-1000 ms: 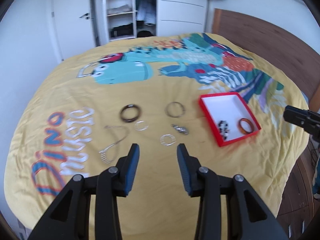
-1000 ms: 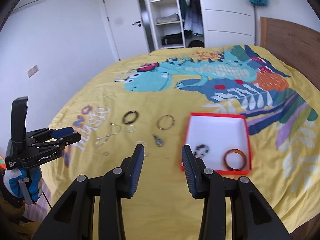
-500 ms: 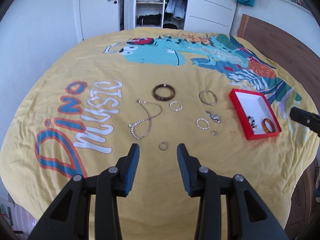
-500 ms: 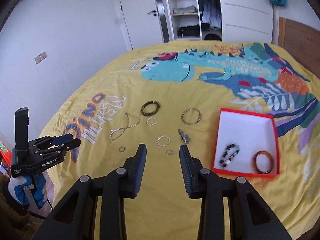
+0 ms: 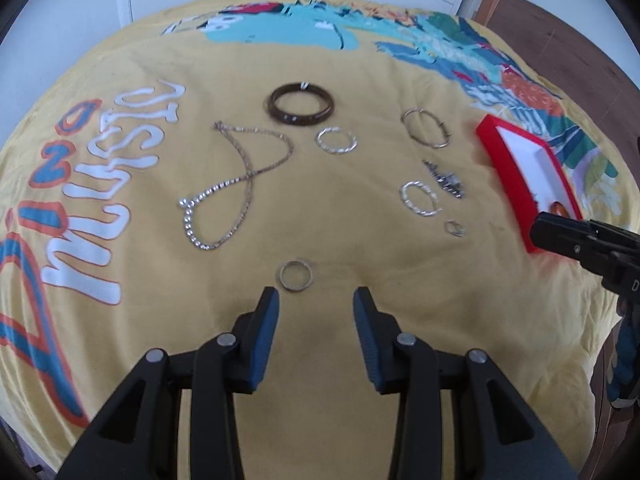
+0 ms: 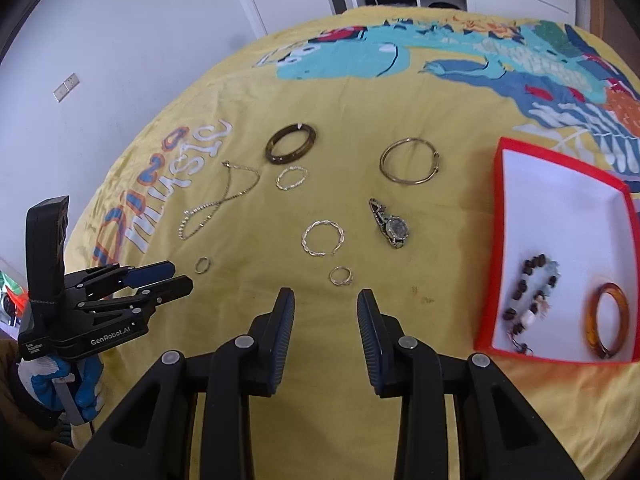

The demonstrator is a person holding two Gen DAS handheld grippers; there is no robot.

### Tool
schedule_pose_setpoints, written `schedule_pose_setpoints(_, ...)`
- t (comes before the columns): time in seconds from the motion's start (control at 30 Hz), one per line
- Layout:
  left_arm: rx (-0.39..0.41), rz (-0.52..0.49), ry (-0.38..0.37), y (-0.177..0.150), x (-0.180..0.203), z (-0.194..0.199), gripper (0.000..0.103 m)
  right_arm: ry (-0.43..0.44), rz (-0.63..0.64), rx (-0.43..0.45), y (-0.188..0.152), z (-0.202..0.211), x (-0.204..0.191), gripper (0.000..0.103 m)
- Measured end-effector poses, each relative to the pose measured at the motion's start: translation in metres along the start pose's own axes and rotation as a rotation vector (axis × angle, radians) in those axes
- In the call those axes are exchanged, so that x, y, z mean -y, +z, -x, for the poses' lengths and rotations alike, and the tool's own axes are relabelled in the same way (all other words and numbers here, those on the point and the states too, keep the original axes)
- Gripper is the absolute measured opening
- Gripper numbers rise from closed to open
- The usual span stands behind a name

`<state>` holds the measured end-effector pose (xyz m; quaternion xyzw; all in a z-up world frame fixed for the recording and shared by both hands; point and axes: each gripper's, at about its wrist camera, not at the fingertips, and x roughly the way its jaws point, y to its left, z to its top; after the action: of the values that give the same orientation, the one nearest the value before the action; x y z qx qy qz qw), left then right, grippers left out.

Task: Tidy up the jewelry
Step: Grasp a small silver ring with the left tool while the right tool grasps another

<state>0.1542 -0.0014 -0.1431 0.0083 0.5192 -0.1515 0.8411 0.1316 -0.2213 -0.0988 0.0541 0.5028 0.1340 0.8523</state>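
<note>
Both grippers have dropped closer to the bed: the left gripper (image 5: 316, 306), fingers open and empty, now lines up on a small ring (image 5: 296, 275) at lower centre; the right gripper (image 6: 325, 307), also open, nears another ring (image 6: 341, 276), the red tray (image 6: 496, 240) at frame right.

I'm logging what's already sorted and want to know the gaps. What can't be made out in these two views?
- Left wrist view: the near end of the red tray is covered by the right gripper; only a sliver of the amber bangle shows, and the bead bracelet is hidden.
- Right wrist view: the tray's right edge is cut off by the frame.
- Right wrist view: the small ring is too small to show its detail.
</note>
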Motion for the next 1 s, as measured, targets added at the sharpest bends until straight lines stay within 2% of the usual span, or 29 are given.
schedule_pose_setpoints(0.13, -0.033, 0.021, 0.023, 0.004, -0.006, -0.024, 0.036, 0.017, -0.009, -0.049, 0.005, -0.032, 0.009, 0.032)
schedule_pose_setpoints(0.3, -0.041, 0.021, 0.036, 0.007, -0.007, -0.036, 0.035, 0.019, -0.021, -0.093, 0.007, -0.063, 0.018, 0.032)
schedule_pose_setpoints(0.47, -0.038, 0.017, 0.043, 0.008, -0.007, -0.041, 0.023, 0.012, -0.021, -0.119, 0.006, -0.082, 0.022, 0.032)
schedule_pose_setpoints(0.57, -0.035, 0.003, 0.050, 0.008, -0.004, -0.042, 0.019, 0.007, -0.009, -0.123, 0.007, -0.089, 0.021, 0.030)
schedule_pose_setpoints(0.63, -0.033, -0.006, 0.058, 0.008, -0.002, -0.042, 0.019, -0.002, 0.001, -0.127, 0.008, -0.093, 0.020, 0.021)
schedule_pose_setpoints(0.67, -0.032, -0.006, 0.061, 0.008, -0.002, -0.042, 0.019, -0.007, 0.005, -0.130, 0.009, -0.096, 0.018, 0.019)
schedule_pose_setpoints(0.83, -0.024, -0.018, 0.079, 0.009, 0.002, -0.041, 0.019, -0.015, 0.027, -0.137, 0.009, -0.098, 0.016, 0.019)
schedule_pose_setpoints(1.0, -0.007, -0.010, 0.082, 0.011, 0.004, -0.029, 0.018, -0.011, 0.033, -0.114, 0.008, -0.084, 0.014, 0.019)
